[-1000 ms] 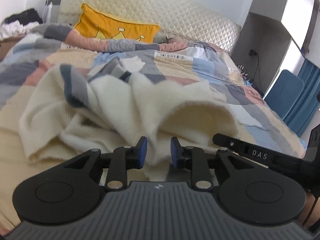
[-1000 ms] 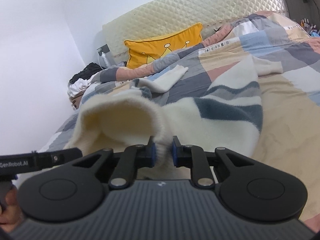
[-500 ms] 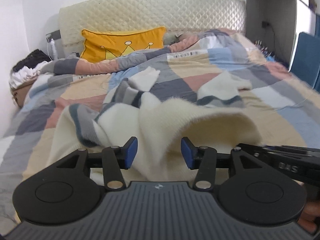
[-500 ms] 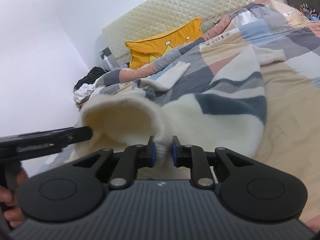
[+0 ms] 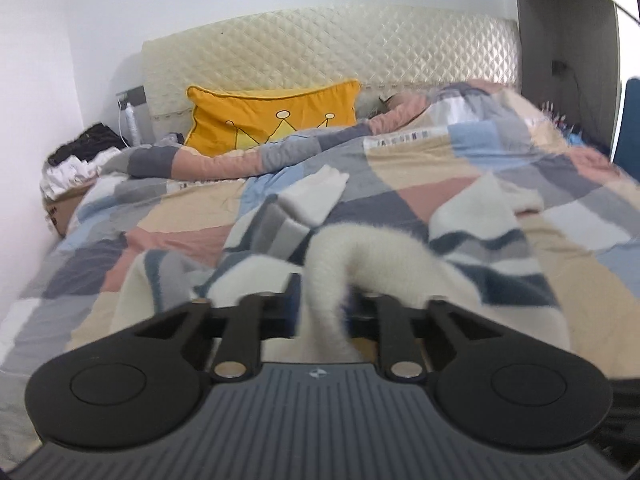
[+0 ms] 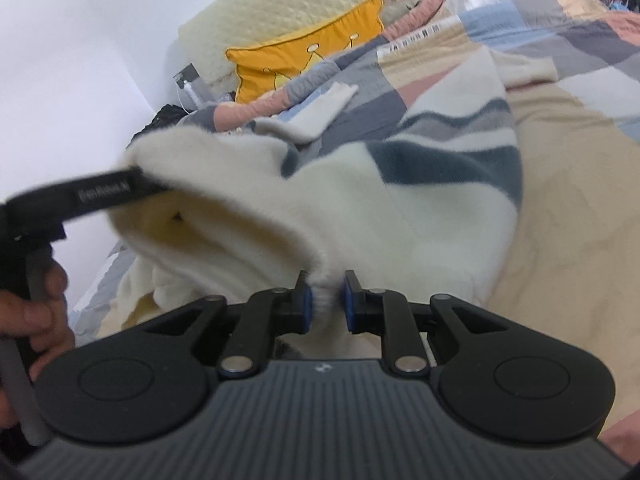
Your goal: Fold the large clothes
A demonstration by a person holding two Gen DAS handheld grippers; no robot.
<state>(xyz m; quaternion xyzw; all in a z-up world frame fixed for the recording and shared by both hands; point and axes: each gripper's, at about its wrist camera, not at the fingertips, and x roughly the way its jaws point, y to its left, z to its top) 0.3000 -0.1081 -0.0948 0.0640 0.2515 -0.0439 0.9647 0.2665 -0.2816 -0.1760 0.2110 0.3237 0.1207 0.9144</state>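
One fluffy cream sweater with grey-blue stripes (image 6: 420, 208) held by two black grippers, right gripper (image 6: 325, 300) clamped on its hem, left gripper (image 5: 324, 304) fingertips hidden by blurred fabric, grip unclear, one yellow crown cushion (image 5: 276, 114) behind.

Cream sweater (image 6: 420, 216) with grey-blue stripes, orange crown pillow (image 5: 276, 116), patchwork duvet (image 5: 420, 160)

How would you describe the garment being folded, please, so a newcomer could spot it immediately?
Start at the quilted cream headboard, pass the yellow crown pillow, and come down the patchwork duvet to its near end. There lies a fluffy cream sweater, its hem pinched by the right gripper. Unlike the flat duvet, it is fuzzy, with wavy dark-blue and grey stripes.
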